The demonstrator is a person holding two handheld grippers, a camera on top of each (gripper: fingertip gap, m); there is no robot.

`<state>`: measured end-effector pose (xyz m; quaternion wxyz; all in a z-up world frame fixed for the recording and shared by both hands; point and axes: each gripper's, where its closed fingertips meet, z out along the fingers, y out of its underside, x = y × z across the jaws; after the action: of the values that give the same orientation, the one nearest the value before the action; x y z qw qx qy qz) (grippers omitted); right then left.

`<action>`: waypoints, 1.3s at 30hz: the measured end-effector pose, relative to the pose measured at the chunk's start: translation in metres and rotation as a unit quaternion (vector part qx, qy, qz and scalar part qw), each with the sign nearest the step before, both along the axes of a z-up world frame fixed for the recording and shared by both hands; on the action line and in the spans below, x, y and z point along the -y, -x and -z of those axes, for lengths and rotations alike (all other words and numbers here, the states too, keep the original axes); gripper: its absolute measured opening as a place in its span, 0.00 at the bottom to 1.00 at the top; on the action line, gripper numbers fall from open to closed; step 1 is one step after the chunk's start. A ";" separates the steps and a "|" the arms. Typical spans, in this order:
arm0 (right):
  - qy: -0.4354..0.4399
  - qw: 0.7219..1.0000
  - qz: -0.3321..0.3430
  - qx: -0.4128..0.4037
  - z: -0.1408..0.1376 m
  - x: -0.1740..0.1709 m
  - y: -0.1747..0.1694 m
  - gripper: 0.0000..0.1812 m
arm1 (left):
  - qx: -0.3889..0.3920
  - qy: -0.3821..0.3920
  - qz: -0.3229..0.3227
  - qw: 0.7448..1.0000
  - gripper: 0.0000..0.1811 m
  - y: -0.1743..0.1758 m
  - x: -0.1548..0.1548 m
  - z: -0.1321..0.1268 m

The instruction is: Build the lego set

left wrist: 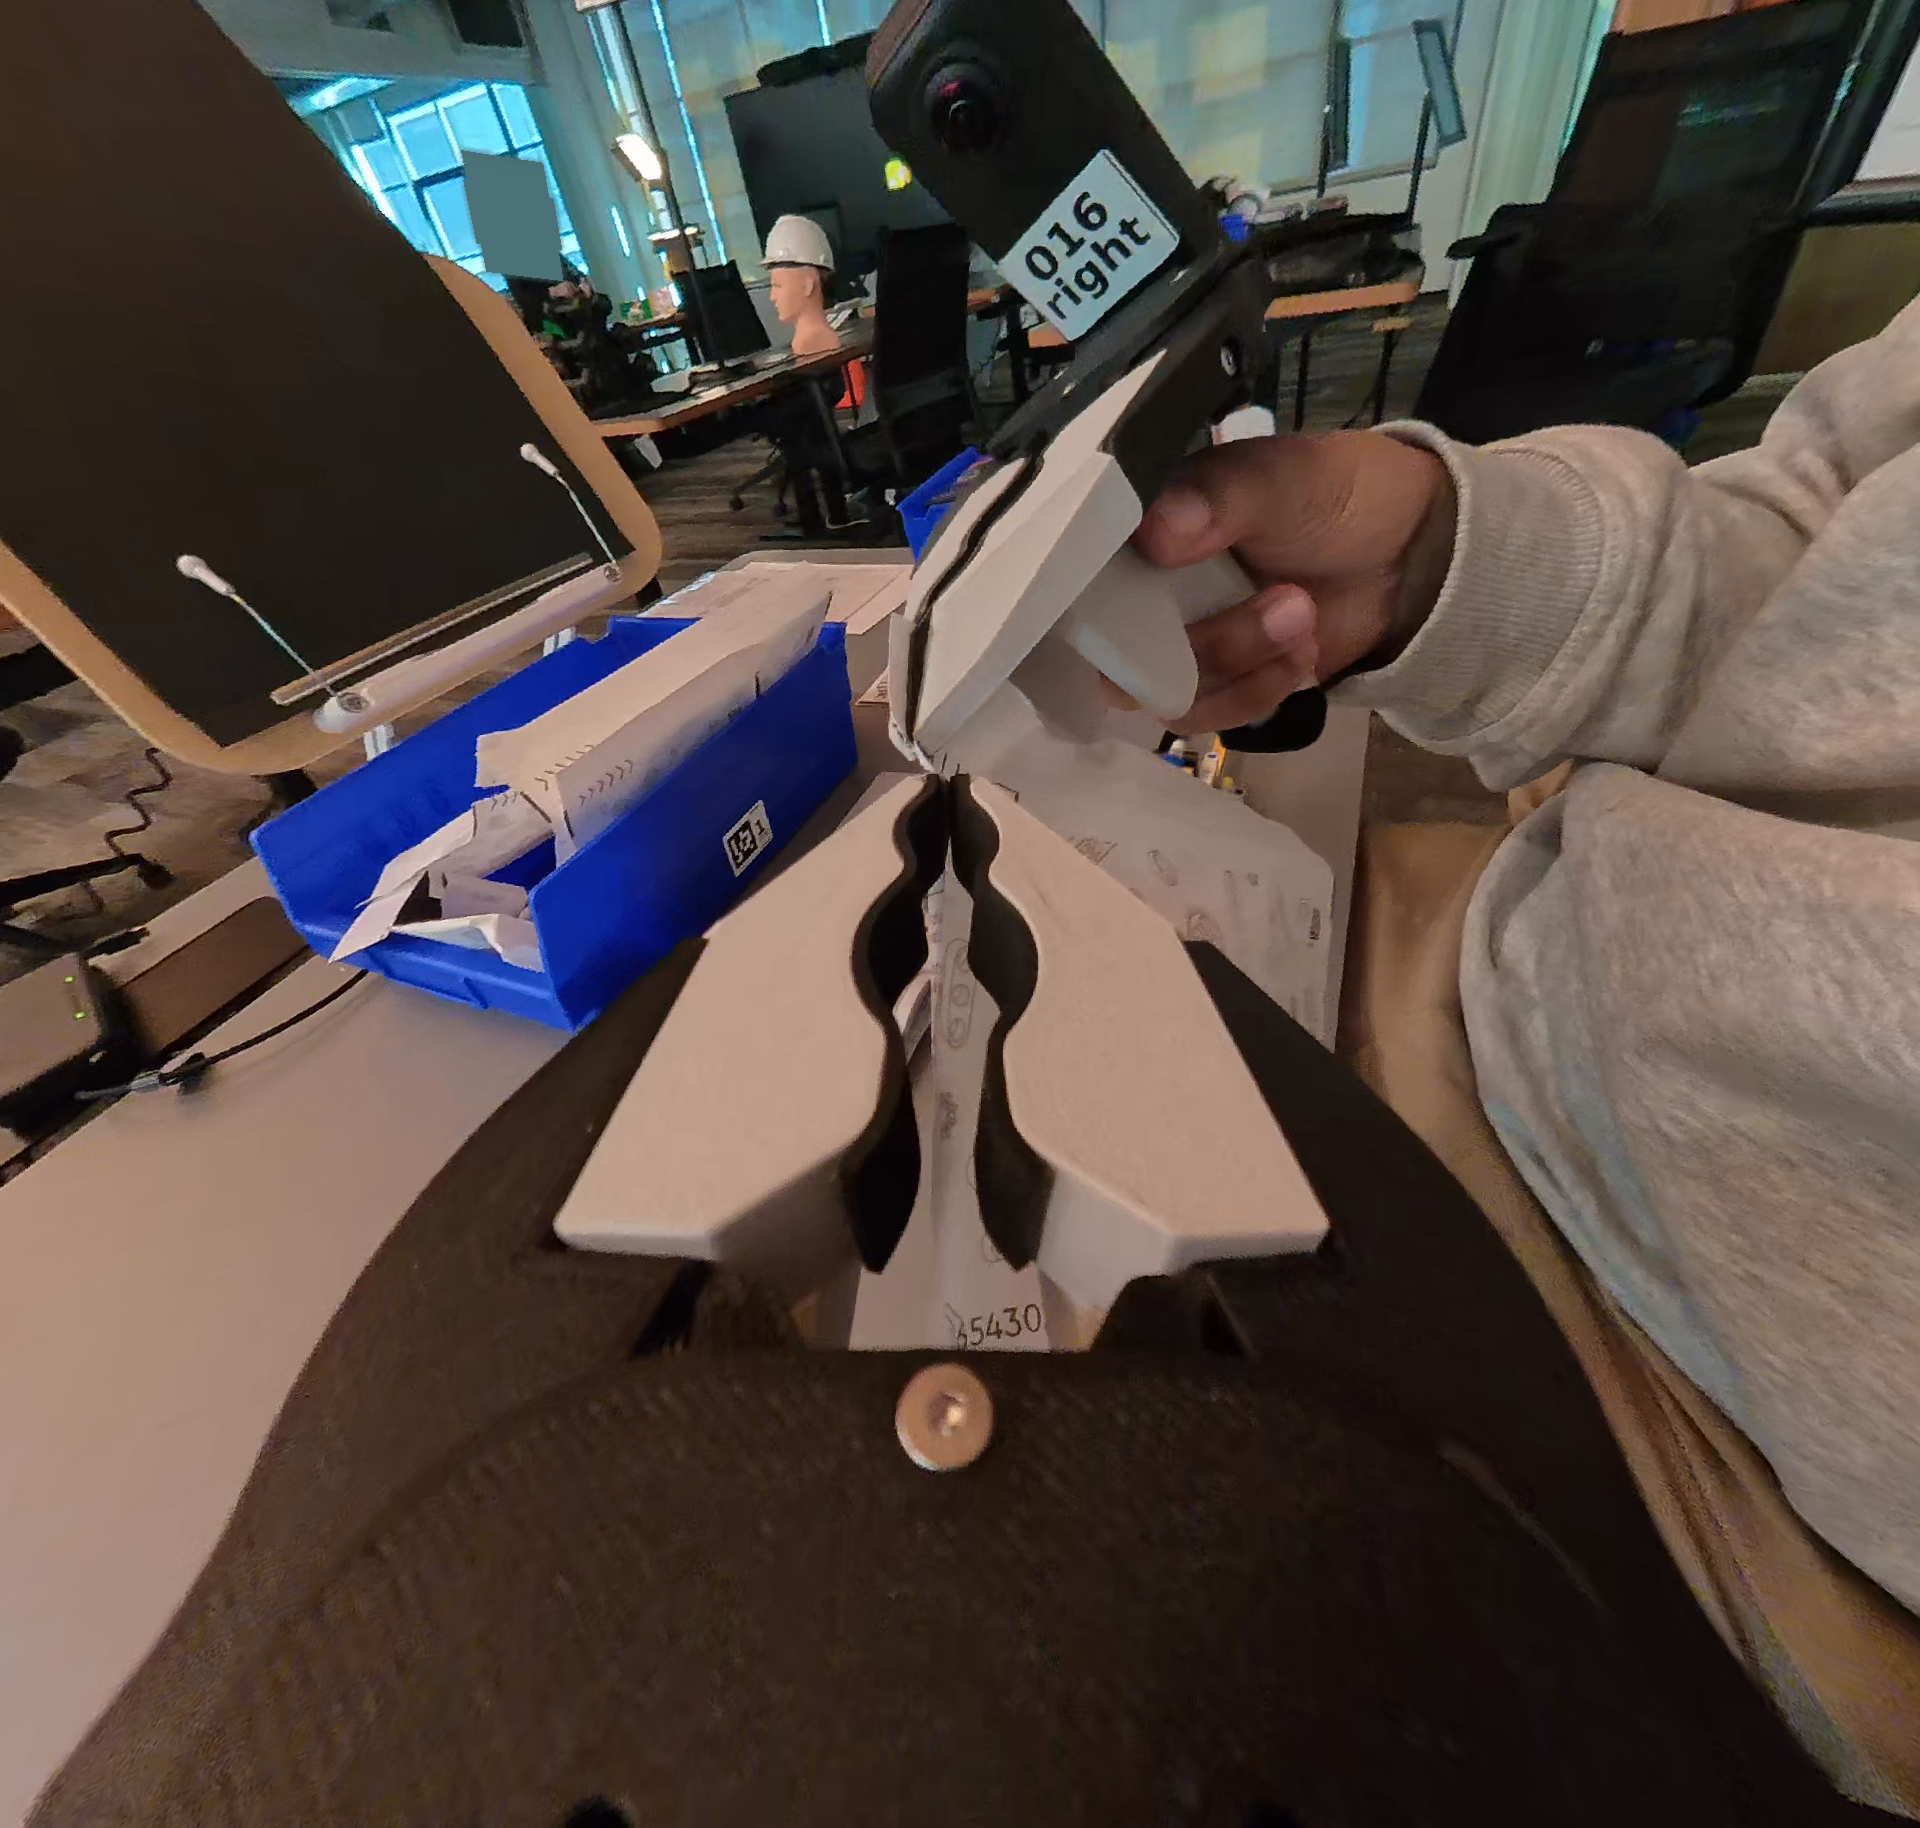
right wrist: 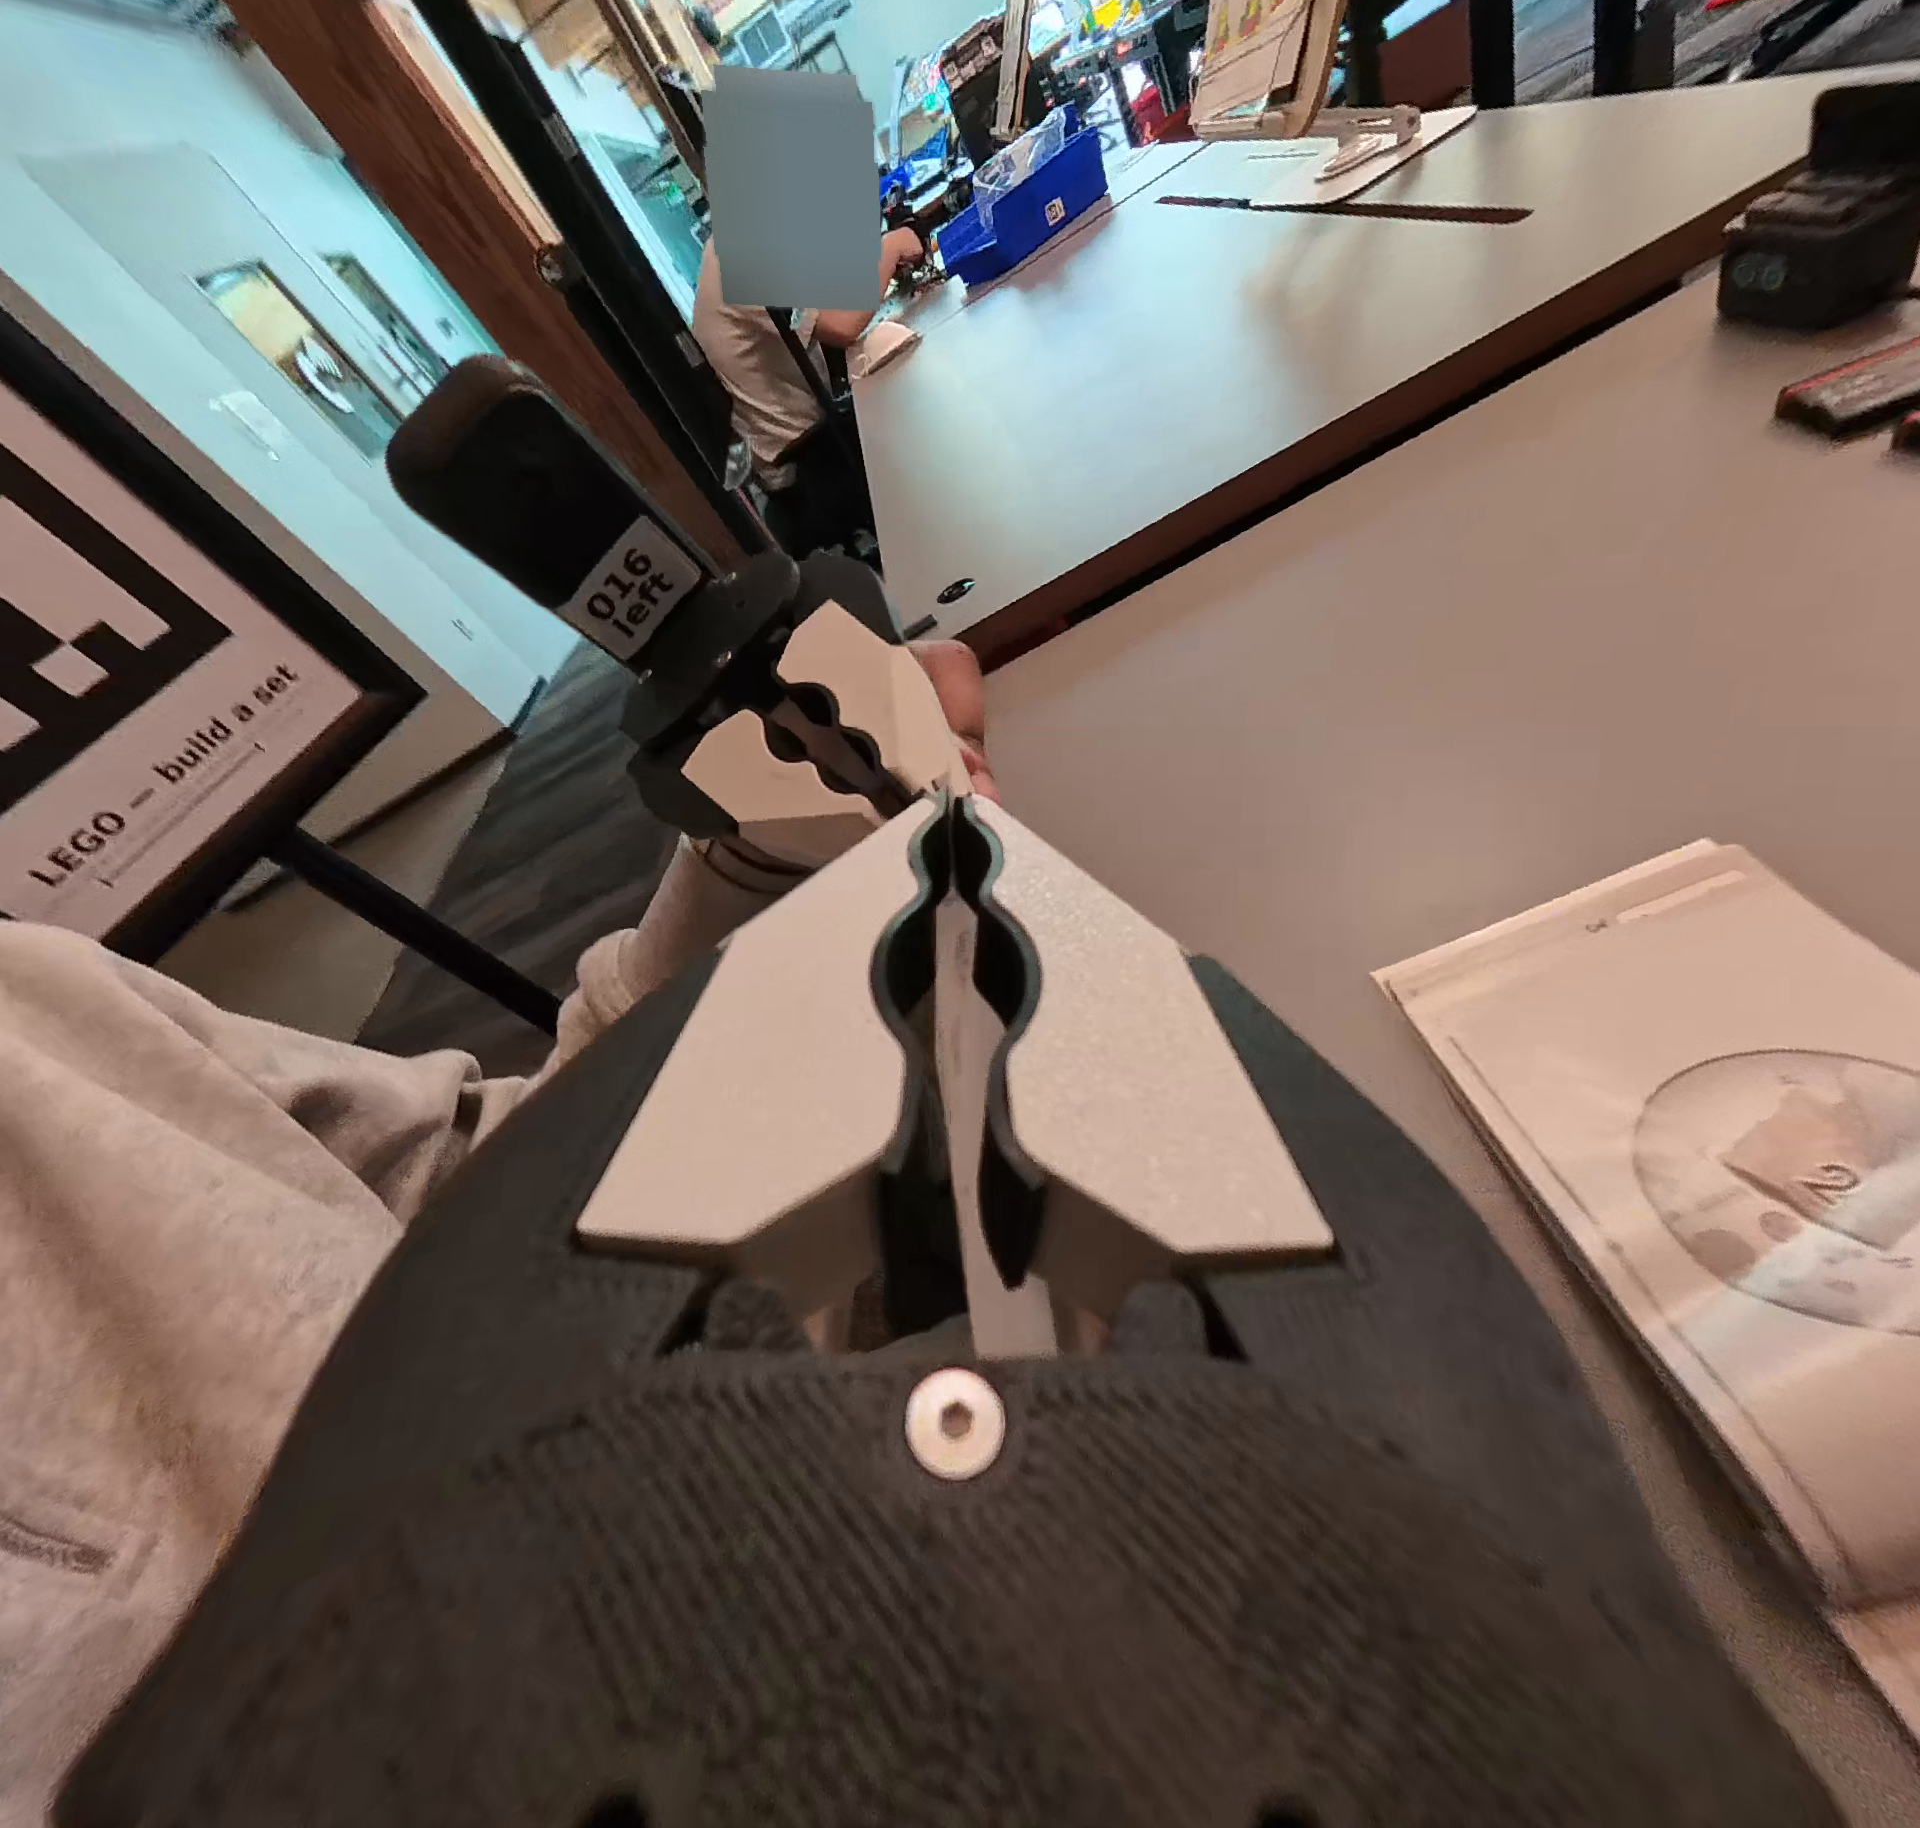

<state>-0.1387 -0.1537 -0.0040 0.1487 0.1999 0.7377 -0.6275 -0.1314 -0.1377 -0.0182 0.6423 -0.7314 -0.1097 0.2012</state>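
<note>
A white paper parts bag (left wrist: 1174, 885) with faint printed drawings is held in the air between both grippers, close to the person's chest. My left gripper (left wrist: 948, 783) is shut on it; the paper runs down between the fingers. My right gripper (left wrist: 914, 744) comes in from above and pinches the bag's top edge right at the left gripper's tips. In the right wrist view, my right gripper (right wrist: 951, 804) is shut on a thin white edge of the bag (right wrist: 966, 1103), and the left gripper (right wrist: 920, 789) meets it tip to tip. No loose bricks are in view.
A blue bin (left wrist: 623, 905) with torn white paper bags stands on the grey table (left wrist: 208, 1311) at left, below a wood-edged black stand (left wrist: 260, 376). An instruction booklet (right wrist: 1662, 1134) lies at right. A black device (right wrist: 1818, 240) sits farther back. The person's grey sleeve (left wrist: 1662, 947) is at right. The grippers are tip to tip, or close to it.
</note>
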 end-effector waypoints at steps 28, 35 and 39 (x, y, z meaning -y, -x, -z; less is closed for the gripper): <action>0.004 0.996 0.050 -0.076 -0.012 -0.020 0.013 0.23 | 0.011 -0.105 0.033 0.994 0.00 -0.003 0.029 -0.011; -0.104 0.968 -0.009 -0.228 0.014 -0.009 0.000 0.30 | 0.024 -0.123 0.070 0.990 0.00 -0.013 0.028 -0.013; -0.119 0.957 -0.042 -0.260 0.013 0.000 -0.004 0.19 | 0.031 -0.128 0.091 0.987 0.00 -0.018 0.027 -0.013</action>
<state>-0.1344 -0.1539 -0.0171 -0.0466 0.0150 0.8277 -0.5590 -0.1134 -0.1647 -0.0049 0.7425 -0.6560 -0.0874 0.1034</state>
